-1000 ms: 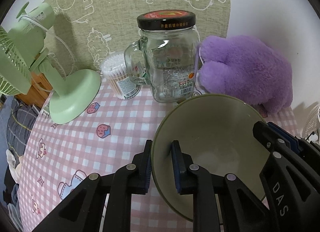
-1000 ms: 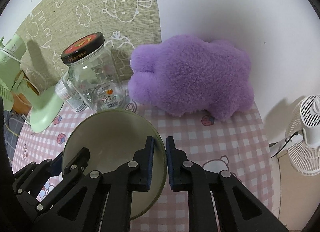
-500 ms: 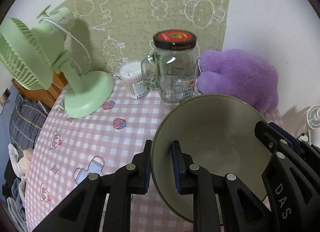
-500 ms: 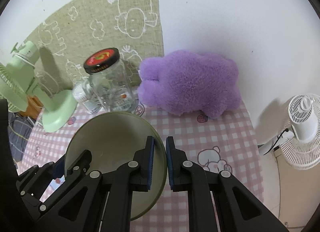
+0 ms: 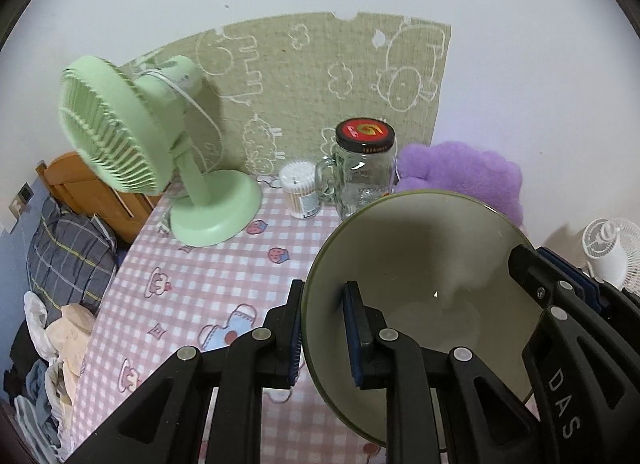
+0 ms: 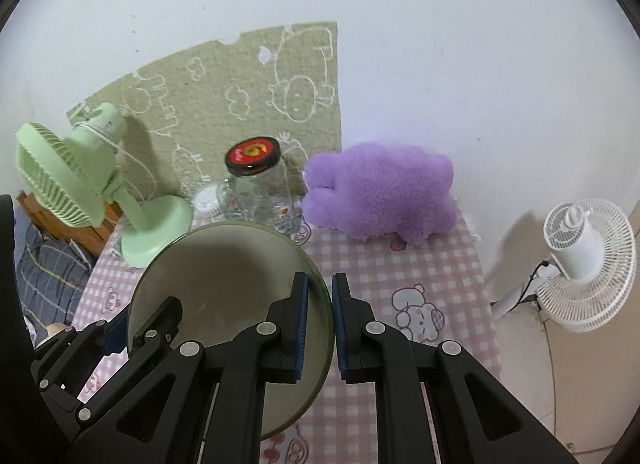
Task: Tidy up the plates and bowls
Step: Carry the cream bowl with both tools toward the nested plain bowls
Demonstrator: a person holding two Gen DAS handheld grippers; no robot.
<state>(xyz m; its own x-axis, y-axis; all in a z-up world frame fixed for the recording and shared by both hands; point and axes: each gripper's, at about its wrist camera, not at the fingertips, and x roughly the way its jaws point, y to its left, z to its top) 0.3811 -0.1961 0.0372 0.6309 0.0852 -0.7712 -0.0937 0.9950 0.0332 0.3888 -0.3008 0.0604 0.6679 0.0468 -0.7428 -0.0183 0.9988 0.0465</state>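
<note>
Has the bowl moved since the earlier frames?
Yes. The bowl, clamped at opposite rim edges by both grippers, has risen and pulled back from the jar, which now looks smaller and farther away.

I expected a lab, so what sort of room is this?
Probably a bedroom at home: a purple plush toy and green desk fan sit on a pink checked tablecloth, with plaid bedding beside it.

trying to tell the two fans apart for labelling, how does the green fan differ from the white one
The green fan is pale green and stands on the checked tablecloth by the glass jar; the white fan is white and stands off the table, beyond its right edge. The green fan's round base shows fully; the white fan's base is hidden. The green fan's grille faces left, the white fan's faces right. Both are small fans with round slatted grilles.
</note>
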